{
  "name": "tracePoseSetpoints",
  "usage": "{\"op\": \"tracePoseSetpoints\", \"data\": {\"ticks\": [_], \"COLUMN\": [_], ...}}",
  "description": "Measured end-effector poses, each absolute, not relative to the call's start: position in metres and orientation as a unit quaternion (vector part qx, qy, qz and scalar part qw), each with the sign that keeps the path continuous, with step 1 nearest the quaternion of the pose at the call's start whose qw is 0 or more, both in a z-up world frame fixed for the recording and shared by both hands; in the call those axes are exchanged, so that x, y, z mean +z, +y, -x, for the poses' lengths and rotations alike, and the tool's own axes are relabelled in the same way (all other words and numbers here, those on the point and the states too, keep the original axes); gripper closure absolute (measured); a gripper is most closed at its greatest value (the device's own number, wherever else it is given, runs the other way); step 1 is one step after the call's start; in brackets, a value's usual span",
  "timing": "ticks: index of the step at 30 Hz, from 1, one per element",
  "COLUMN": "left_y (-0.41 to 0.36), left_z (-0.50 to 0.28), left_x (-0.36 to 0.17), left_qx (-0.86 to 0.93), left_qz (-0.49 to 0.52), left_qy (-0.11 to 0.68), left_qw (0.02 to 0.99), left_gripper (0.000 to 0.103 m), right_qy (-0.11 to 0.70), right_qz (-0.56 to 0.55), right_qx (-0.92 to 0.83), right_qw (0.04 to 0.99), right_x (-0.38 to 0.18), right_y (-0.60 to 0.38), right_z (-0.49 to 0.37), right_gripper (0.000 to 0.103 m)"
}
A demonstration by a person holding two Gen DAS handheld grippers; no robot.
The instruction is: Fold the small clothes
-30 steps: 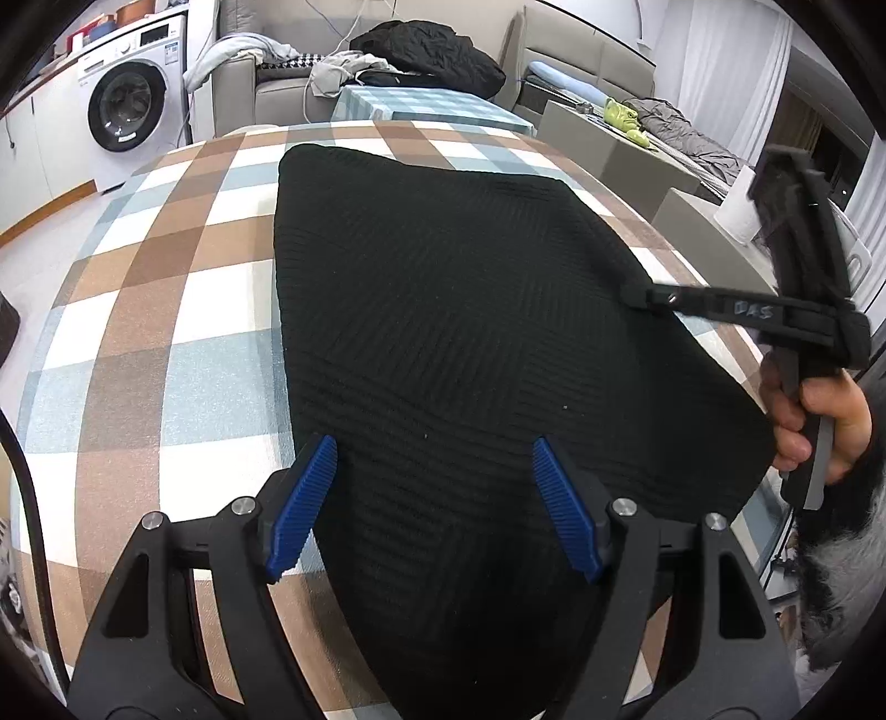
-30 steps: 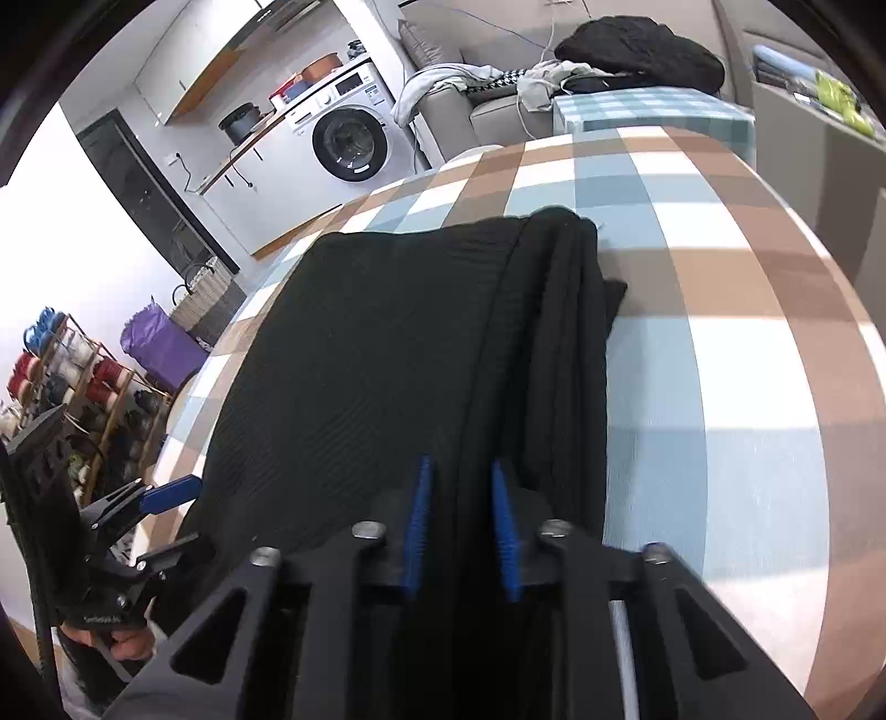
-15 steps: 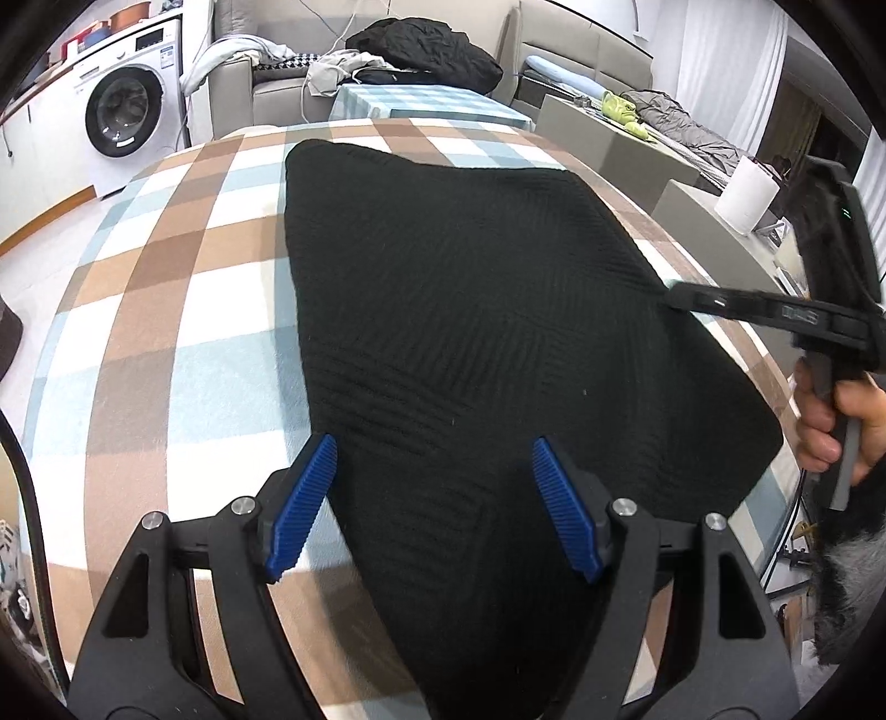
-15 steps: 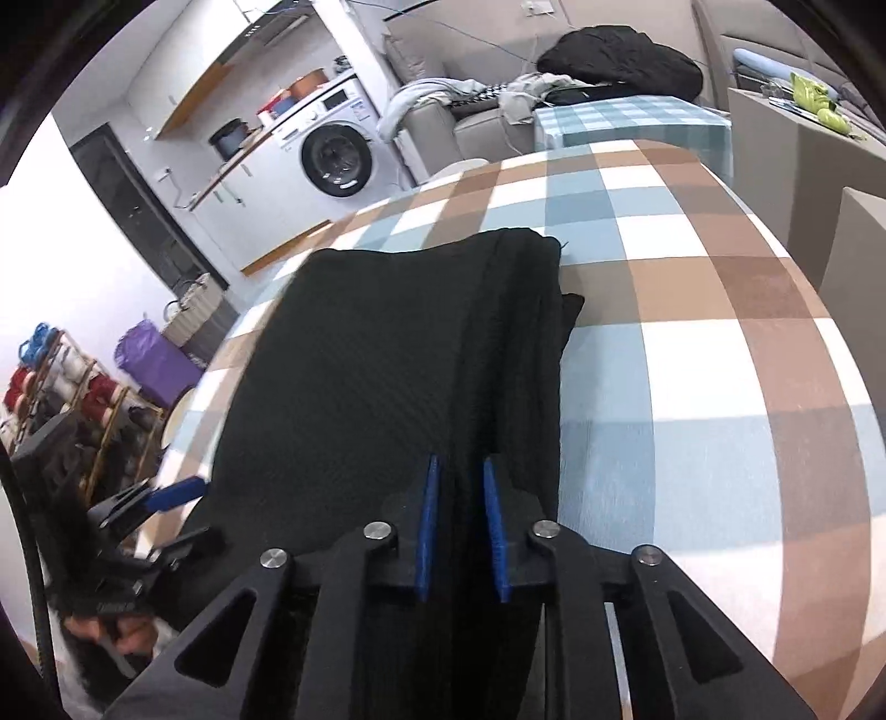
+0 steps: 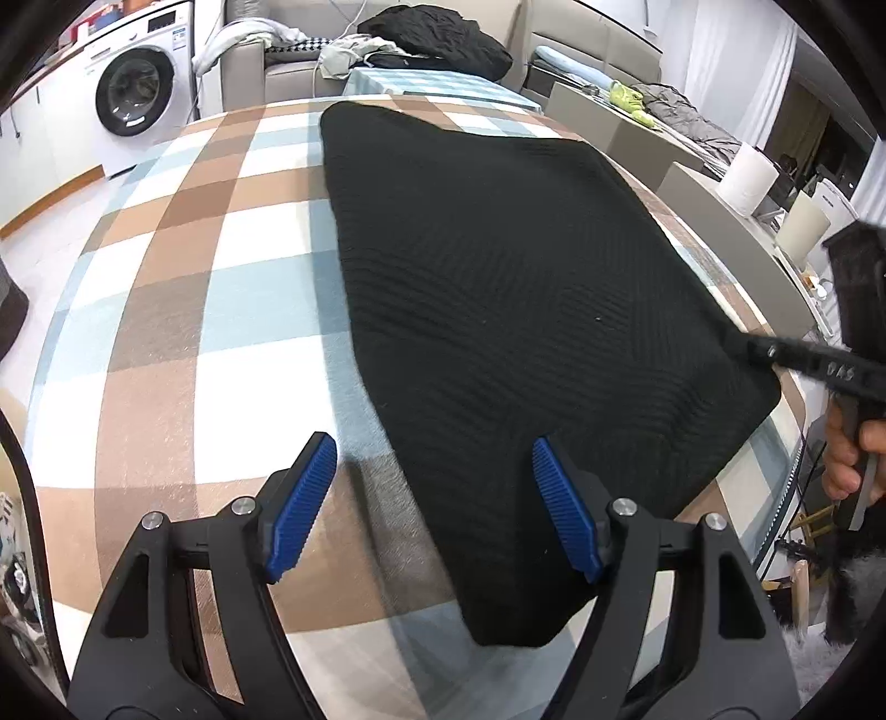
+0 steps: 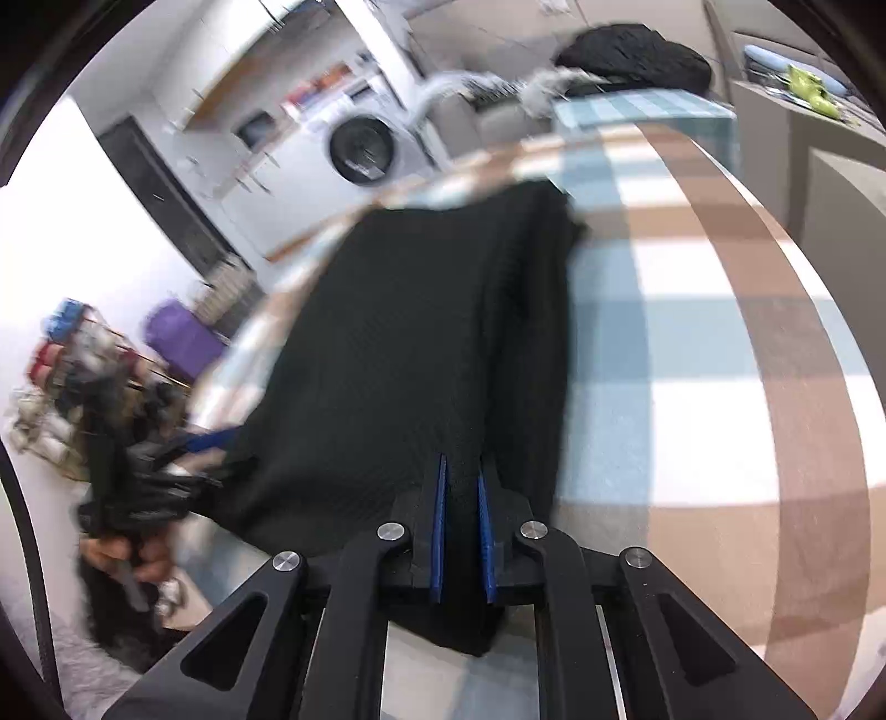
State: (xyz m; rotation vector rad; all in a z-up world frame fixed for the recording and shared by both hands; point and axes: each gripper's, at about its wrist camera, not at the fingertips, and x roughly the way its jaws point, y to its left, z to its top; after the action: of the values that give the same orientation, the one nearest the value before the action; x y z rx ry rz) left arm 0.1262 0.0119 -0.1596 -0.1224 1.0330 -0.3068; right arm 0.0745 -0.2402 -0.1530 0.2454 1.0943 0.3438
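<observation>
In the left wrist view the left tongs fill the bottom of the frame, spread wide with nothing between the blue pads. A second ago both pads sat over the black knit garment; now the left pad lies over bare checked cloth of the worktop, and only the right pad is over the fabric's near corner. The garment itself lies flat across the middle of the frame, its narrow near end at lower centre and its far edge toward the top, and it has slid rightward in the frame since then.

At the right edge of that view the right tongs meet the garment's right side, with the holding hand below; both now sit lower and farther right than before.

In the right wrist view the right tongs are closed narrow on a fold of the garment, as they were a second ago. The picture is blurred here, unlike the earlier one. The left tongs show smeared at the left edge.

Beyond the worktop stand a washing machine at upper left and a sofa with dark clothes at the top.
</observation>
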Motion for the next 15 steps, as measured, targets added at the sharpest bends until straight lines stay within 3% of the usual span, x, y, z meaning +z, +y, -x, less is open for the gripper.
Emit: {"op": "tracePoseSetpoints", "data": {"ticks": [3,4,5,10,15], "left_y": [0.017,0.018,0.018,0.014,0.028], "left_z": [-0.119,-0.115,-0.112,-0.102,-0.097], "left_x": [-0.156,-0.154,-0.153,-0.159,-0.155], "left_qx": [-0.151,-0.163,-0.175,-0.164,-0.157], "left_qz": [0.063,0.071,0.075,0.041,0.070], "left_qy": [0.493,0.492,0.491,0.504,0.502], "left_qw": [0.854,0.852,0.850,0.847,0.848], "left_gripper": [0.032,0.032,0.032,0.032,0.032], "right_qy": [0.509,0.502,0.495,0.522,0.515], "right_qz": [-0.113,-0.110,-0.109,-0.065,-0.089], "right_qx": [0.165,0.166,0.172,0.154,0.145], "right_qw": [0.837,0.842,0.845,0.837,0.840], "right_x": [-0.145,-0.140,-0.137,-0.146,-0.144], "right_y": [-0.241,-0.241,-0.241,-0.238,-0.249], "right_z": [-0.068,-0.064,-0.061,-0.056,-0.048], "right_gripper": [0.079,0.063,0.058,0.058,0.047]}}
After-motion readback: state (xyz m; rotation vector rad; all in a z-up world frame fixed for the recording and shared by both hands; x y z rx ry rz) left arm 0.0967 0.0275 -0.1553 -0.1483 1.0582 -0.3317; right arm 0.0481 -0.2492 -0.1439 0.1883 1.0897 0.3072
